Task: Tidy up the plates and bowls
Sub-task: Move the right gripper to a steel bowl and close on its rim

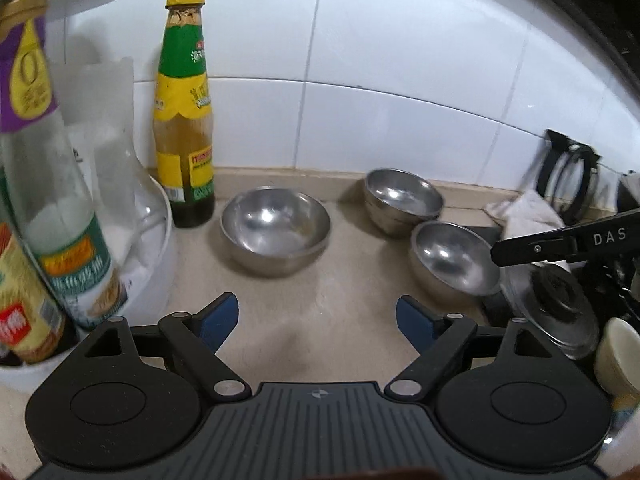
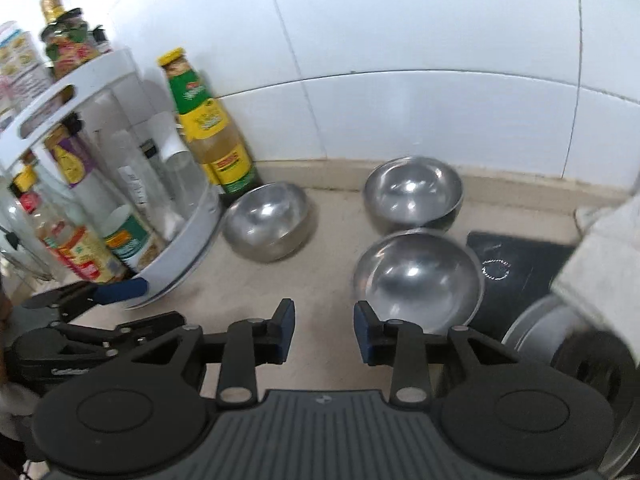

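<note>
- Bowls made of shiny metal sit on the beige counter [image 1: 312, 300] in the left wrist view: one bowl on the left [image 1: 275, 230], a stack of bowls at the back [image 1: 403, 200] close to the white tiled wall [image 1: 400, 60], and a near bowl [image 1: 454, 259] just in front of that stack.
- The left gripper [image 1: 316, 320] hangs over bare counter with its jaws wide apart and nothing between them.
- A sauce bottle with a yellow cap [image 1: 185, 120] stands just behind the left bowl, beside a white round rack [image 1: 156, 264] full of bottles.
- The right gripper's black finger [image 1: 560, 242] pokes in from the right, close over the near bowl's rim; whether it touches I cannot tell.
- A white cloth [image 1: 524, 216] lies to the right of the bowls.
- In the right wrist view the same bowls show: the left bowl [image 2: 266, 222] by the rack [image 2: 192, 240], the back stack [image 2: 414, 194], and the near bowl [image 2: 418, 280].
- The right gripper [image 2: 325, 330] has a small gap between its jaws and holds nothing; the near bowl is just past its right finger.
- The left gripper [image 2: 120, 290] shows at the left edge, in front of the rack.
</note>
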Motion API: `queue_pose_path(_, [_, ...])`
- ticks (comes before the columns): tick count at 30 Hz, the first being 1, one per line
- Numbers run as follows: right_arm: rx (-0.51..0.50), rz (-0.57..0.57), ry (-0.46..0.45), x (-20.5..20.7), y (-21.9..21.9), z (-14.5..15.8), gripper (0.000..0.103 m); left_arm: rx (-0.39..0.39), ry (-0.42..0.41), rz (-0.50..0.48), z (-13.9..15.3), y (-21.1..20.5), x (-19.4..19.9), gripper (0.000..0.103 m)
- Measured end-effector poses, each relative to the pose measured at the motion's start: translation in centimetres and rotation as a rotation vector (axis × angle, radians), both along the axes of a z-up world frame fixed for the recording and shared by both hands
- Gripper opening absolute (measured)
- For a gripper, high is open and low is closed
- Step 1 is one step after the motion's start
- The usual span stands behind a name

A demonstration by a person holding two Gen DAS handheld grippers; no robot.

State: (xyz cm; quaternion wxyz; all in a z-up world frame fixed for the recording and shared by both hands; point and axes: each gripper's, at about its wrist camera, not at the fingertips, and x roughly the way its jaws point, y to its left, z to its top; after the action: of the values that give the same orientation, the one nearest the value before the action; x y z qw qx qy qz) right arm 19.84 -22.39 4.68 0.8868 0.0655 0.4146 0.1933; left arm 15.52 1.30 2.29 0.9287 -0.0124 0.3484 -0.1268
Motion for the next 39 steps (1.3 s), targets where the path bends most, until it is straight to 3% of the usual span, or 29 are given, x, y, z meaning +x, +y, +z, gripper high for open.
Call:
queue_pose_path(5, [-0.002,0.064,0.008,5.0,1.1,0.1,0.032,-0.013,0.06,0.122,-0.5,0.3,3.8,0.09])
queue_pose_path(9, [0.065,0.108,0.059,9.9,3.4,-0.8,0.032,-0.056,0.09,0.241,-1.2,1.5,6.4,0.09])
queue_pose_path(14, [0.043,0.144,0.107,14.4,7.2,-2.9,0.032,-0.062,0.114,0.259,-2.1,1.6,10.0,0.089])
queue_pose_path(17, [0.023,0.129,0.146,16.6,8.6,-4.5,0.032,-0.056,0.171,0.254,-3.5,1.5,12.4,0.08])
queue_pose_path(20, [-0.022,0.127,0.18,18.1,9.4,-5.9,0.029,-0.049,0.24,0.232,-5.0,1.5,13.8,0.055])
queue_pose_path(22, [-0.032,0.135,0.204,18.4,9.6,-6.7,0.021,-0.043,0.248,0.232,-5.7,1.7,14.0,0.053])
queue_pose_path(25, [-0.03,0.158,0.227,18.3,9.5,-7.6,0.017,-0.041,0.271,0.217,-6.1,1.6,14.1,0.04])
queue_pose_path(29, [-0.031,0.164,0.245,17.6,9.2,-7.9,0.016,0.0,0.272,0.176,-5.9,0.9,13.1,0.04])
queue_pose_path(39, [-0.029,0.237,0.317,12.0,7.3,-6.3,0.016,-0.025,0.311,0.077,-4.5,-0.4,6.4,0.04])
